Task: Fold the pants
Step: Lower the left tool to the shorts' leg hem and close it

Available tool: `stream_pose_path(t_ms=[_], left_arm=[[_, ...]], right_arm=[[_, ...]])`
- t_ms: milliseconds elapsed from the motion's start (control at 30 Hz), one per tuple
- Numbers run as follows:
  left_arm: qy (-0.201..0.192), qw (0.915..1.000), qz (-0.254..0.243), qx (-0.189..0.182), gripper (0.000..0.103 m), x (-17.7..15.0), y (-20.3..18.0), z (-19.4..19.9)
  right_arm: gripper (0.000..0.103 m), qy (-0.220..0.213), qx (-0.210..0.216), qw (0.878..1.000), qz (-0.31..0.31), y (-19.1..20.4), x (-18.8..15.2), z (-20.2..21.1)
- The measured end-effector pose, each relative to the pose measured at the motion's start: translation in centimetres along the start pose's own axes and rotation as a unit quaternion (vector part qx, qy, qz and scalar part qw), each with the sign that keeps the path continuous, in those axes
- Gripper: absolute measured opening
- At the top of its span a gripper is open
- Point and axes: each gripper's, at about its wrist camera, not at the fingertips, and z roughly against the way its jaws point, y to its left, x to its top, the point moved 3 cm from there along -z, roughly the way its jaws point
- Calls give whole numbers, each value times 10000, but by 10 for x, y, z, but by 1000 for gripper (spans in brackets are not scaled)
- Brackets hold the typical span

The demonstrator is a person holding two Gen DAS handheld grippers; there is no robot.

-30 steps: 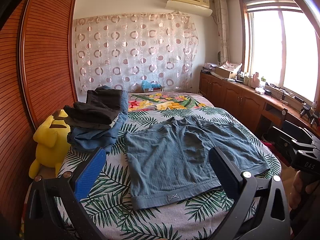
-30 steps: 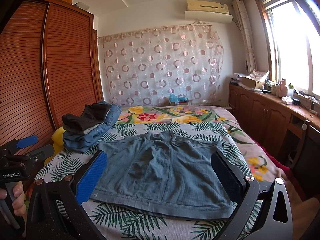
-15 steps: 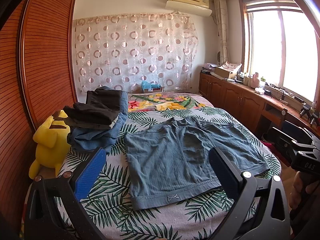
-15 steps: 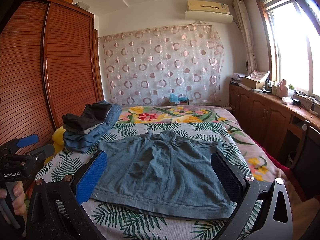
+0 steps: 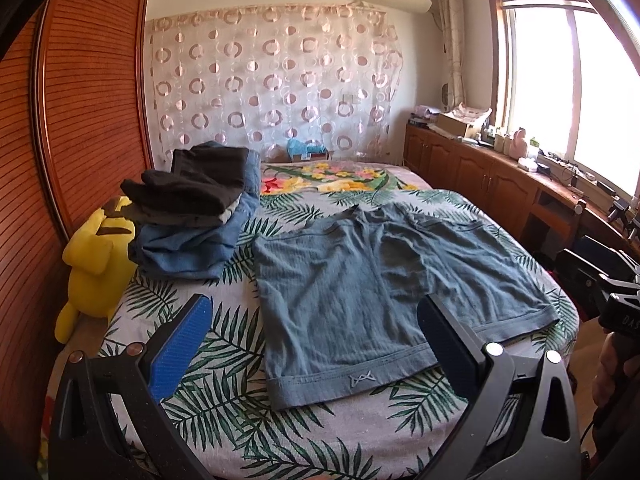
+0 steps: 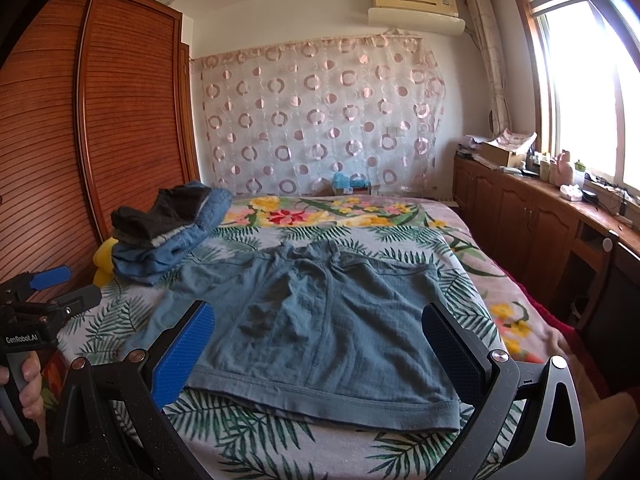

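- Blue-grey shorts [image 5: 384,292] spread flat and unfolded on the bed [image 5: 224,344], both leg hems toward the near edge, waistband toward the far side.
- Small stitched logo [image 5: 362,379] on the near-left leg hem.
- Left tool [image 5: 316,340] held above the near edge of the bed, wide open, nothing between its 2 blue pads [image 5: 180,344], no contact with the shorts.
- Right tool [image 6: 320,348] likewise above the near edge, wide open, empty, apart from the cloth.
- In the right wrist view, shorts [image 6: 316,320] framed between the 2 fingers, left tool [image 6: 36,304] visible at the far left edge with a hand [image 6: 30,384] on its handle.
- Stack of folded clothes [image 5: 192,216] on the far-left part of the bed, dark pieces on top of blue denim, well apart from the shorts.
- Yellow plush toy [image 5: 96,264] beside the stack, against the wooden wardrobe [image 5: 72,120].
- Circle-patterned curtain [image 5: 272,92] behind the bed, window [image 5: 568,92] on the right.
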Motion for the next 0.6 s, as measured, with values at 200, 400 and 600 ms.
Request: stream_pose_path(t_ms=[200,400,600], left_arm=[[332,9994,-24,-8,102,-17,4,-22],[640,9979,-89,-67,103,-31,5,-37],[891,9958,-105,-168,102,-43,16,-48]], right_arm=[[103,272,-145,9995,-11,-11,-10,-14],[103,510,-230,9984,21,-16,-17,-22],[103,746,-309,9967,-6,-27,-20,-27]])
